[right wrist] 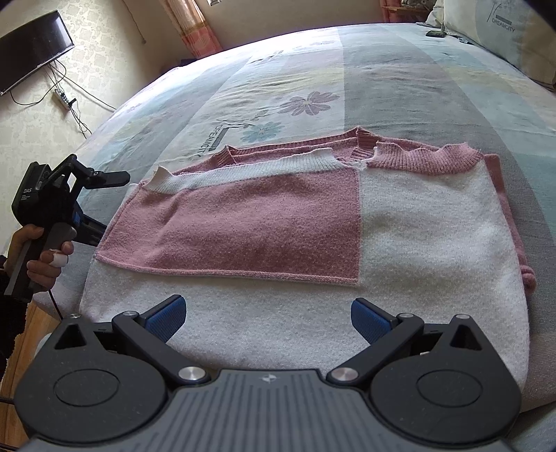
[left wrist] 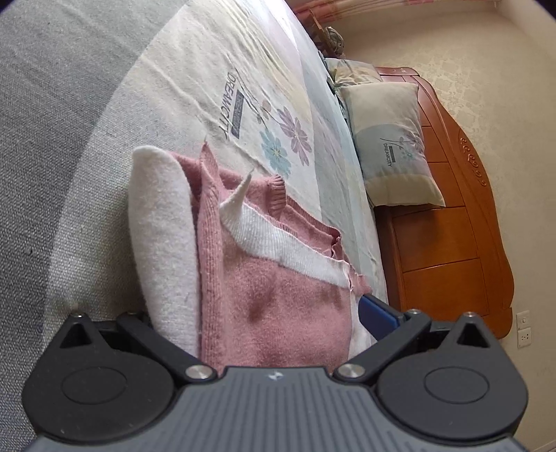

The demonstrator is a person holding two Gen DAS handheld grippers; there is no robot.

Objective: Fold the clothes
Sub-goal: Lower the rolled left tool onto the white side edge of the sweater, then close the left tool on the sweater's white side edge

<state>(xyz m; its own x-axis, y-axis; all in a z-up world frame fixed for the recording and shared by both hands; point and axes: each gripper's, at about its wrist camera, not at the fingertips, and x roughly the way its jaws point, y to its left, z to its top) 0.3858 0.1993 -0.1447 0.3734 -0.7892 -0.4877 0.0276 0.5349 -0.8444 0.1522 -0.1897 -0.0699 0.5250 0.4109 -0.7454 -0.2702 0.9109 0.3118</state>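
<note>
Sweater (right wrist: 305, 243), pink and white knit, lies partly folded on the near part of the bed, ribbed collar away from the right wrist camera, a pink panel laid over the white body.

Bed sheet (right wrist: 382, 87): pale bands of blue, cream and green, printed flowers and the word DREAMCITY; light creases.

Pillow (left wrist: 392, 146) in matching print leans on the carved wooden headboard (left wrist: 451, 215). A small dark object (right wrist: 436, 33) sits on the sheet near the pillows; too small to identify.

Walls cream with faint pattern. A dark flat screen (right wrist: 31, 48) is mounted on one wall, cables trailing to a power strip (right wrist: 62, 99). Pinkish curtain (right wrist: 189, 27) behind the far edge of the bed. Two wall sockets (left wrist: 524, 328) beside the headboard.

Right gripper (right wrist: 267, 318): jaws spread wide, blue pads low over the white hem, gripping nothing.

Left gripper (right wrist: 116, 178): held by a hand (right wrist: 45, 257) at the sweater's left edge. In its own view the knit fills the space between the fingers; one blue pad (left wrist: 378, 316) shows, the other is hidden. Cannot tell whether it grips.
</note>
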